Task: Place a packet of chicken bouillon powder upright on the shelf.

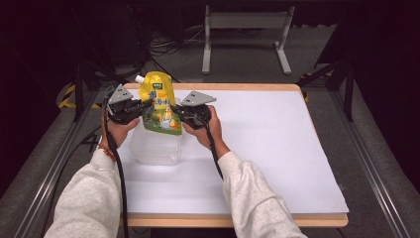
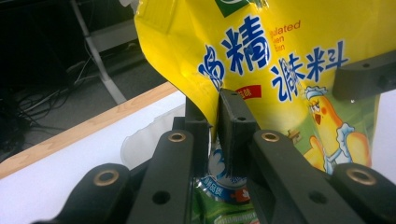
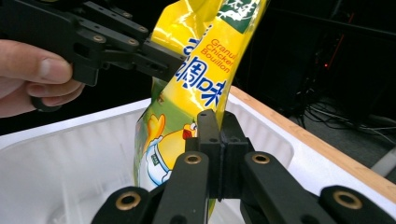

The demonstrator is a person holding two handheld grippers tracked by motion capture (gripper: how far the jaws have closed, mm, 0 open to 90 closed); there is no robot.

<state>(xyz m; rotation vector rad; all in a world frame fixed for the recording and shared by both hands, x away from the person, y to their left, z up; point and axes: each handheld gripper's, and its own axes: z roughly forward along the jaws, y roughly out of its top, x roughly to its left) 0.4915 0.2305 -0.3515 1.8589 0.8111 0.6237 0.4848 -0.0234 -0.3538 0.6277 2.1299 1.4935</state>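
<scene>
Left gripper (image 2: 212, 135): clenched on pouch (image 2: 280, 60) edge. Right gripper (image 3: 219, 140): clamped on its opposite edge.
Pouch: upright between both, hanging over tub (image 1: 153, 148).
Step, judged: lowering pouch into tub; next calls for level descent, then both grips letting go.
Room: tub walls just beside; counter (image 1: 267, 139) open beyond right gripper.

The pouch (image 1: 158, 104) stands in the clear tub (image 1: 156, 148), blocking it; the table (image 1: 267, 148) right of the tub is free.
</scene>
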